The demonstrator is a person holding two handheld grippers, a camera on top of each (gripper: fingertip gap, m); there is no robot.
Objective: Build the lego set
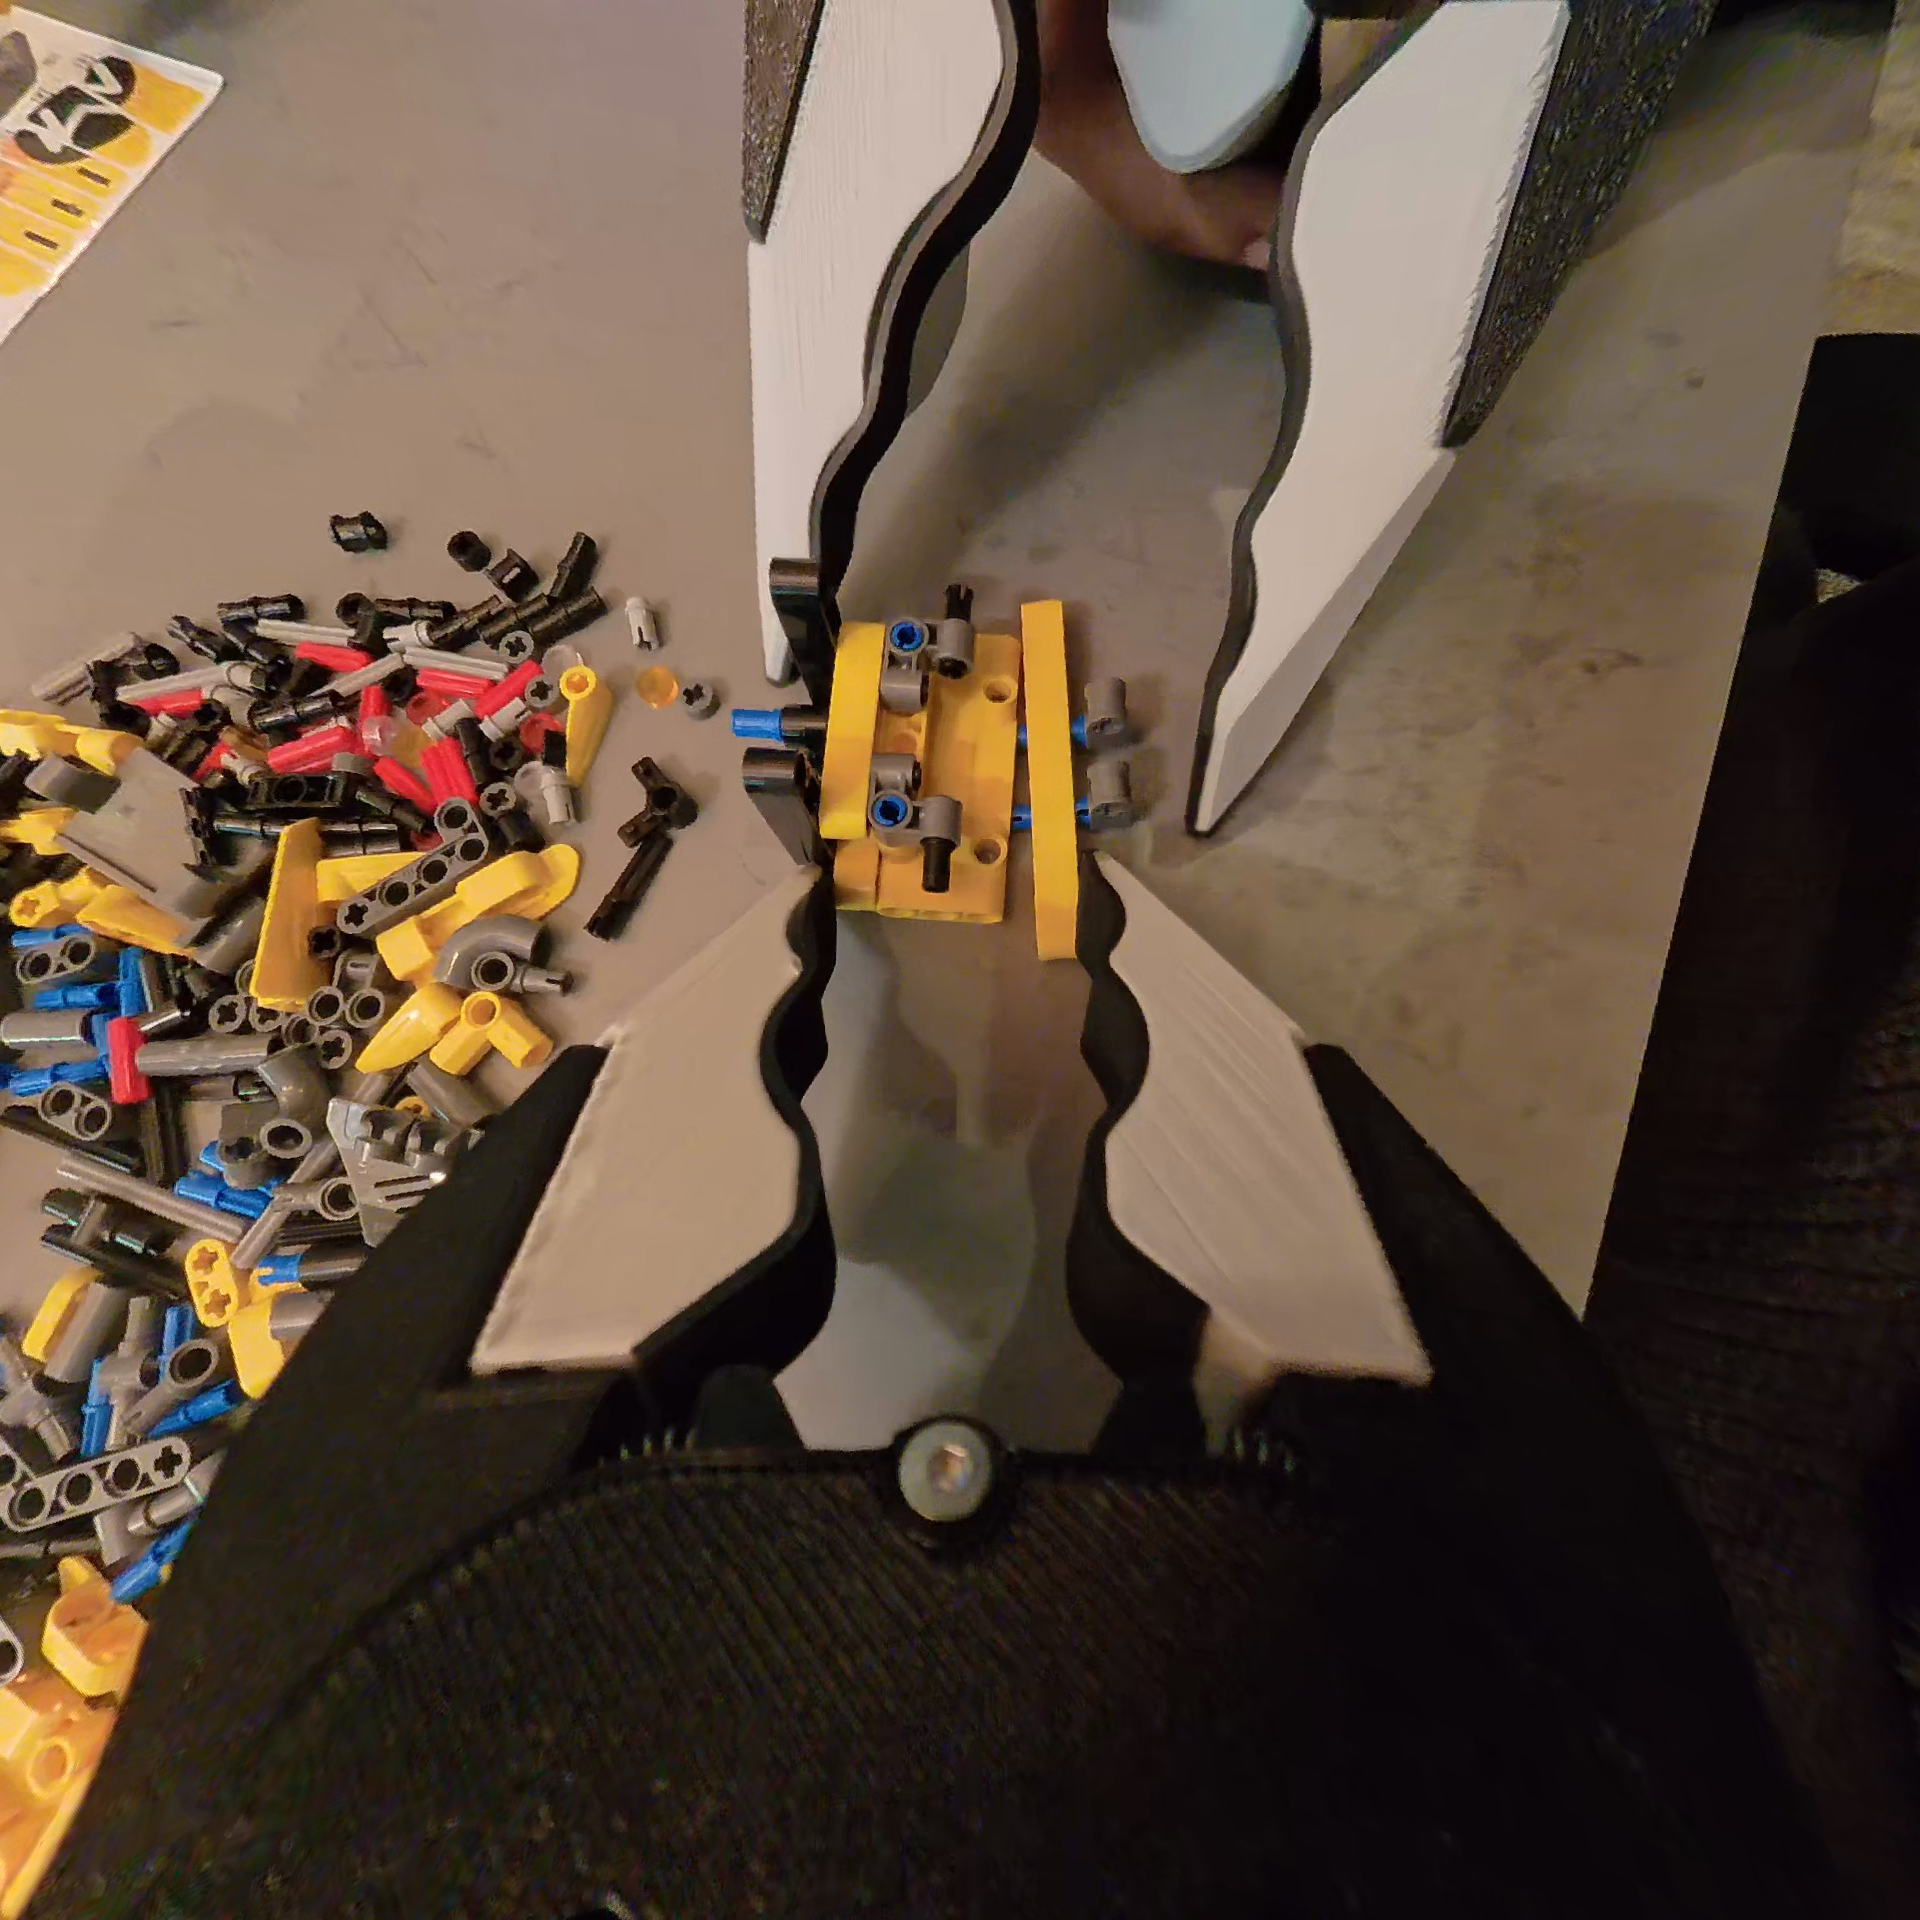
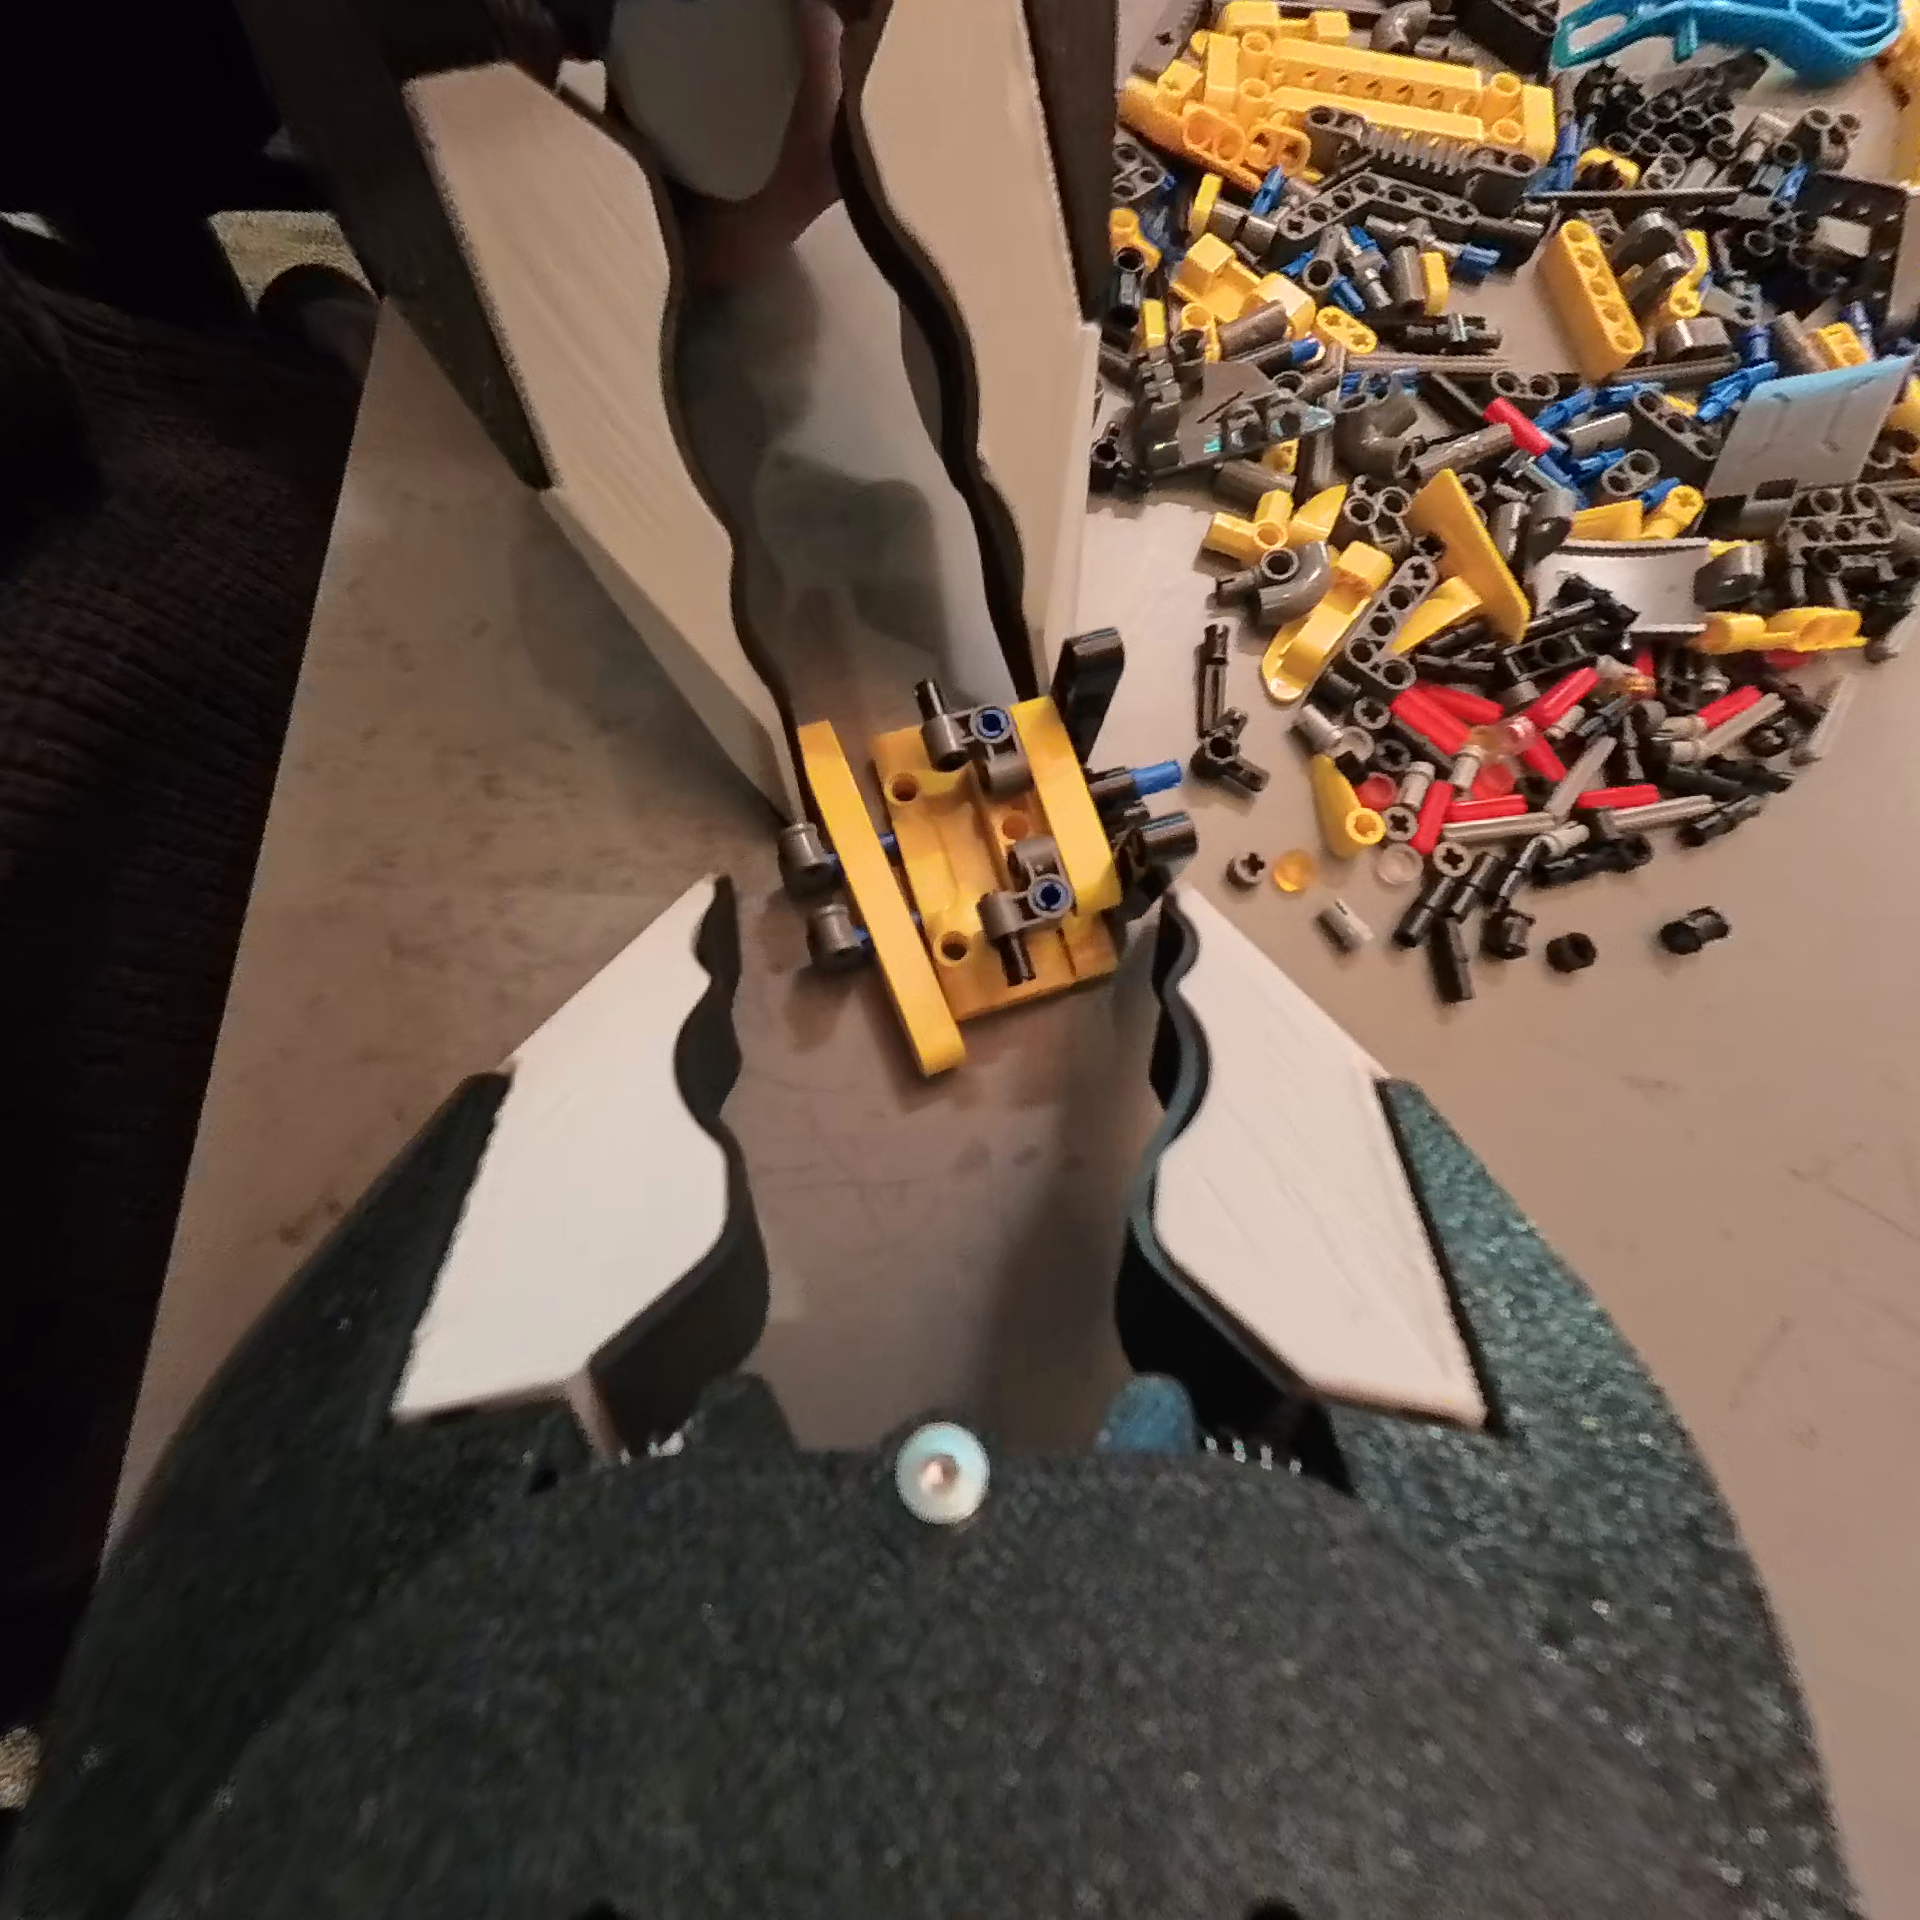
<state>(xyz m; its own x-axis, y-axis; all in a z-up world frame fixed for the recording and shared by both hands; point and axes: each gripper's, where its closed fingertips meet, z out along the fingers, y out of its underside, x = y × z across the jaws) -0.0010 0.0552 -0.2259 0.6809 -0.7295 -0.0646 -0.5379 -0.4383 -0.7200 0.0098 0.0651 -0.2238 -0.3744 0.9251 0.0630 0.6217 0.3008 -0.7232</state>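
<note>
A small yellow brick assembly (image 1: 961,769) with grey connectors, blue pins and a long yellow beam lies on the grey table (image 1: 1351,727). My left gripper (image 1: 954,871) is partly closed on its near end. One fingertip is against the yellow block's corner, the other against the beam. My right gripper (image 1: 992,748) comes in from the opposite side, wide open, with its fingers on either side of the assembly. In the right wrist view the assembly (image 2: 966,883) lies between the tips of my right gripper (image 2: 943,888), and the left gripper (image 2: 914,743) holds its far end.
A big pile of loose yellow, black, grey, red and blue parts (image 1: 312,935) lies left of the assembly and also shows in the right wrist view (image 2: 1507,520). A printed sheet (image 1: 73,156) lies far left. Dark fabric (image 1: 1849,1039) borders the table's edge. The grippers are tip to tip, or close to it.
</note>
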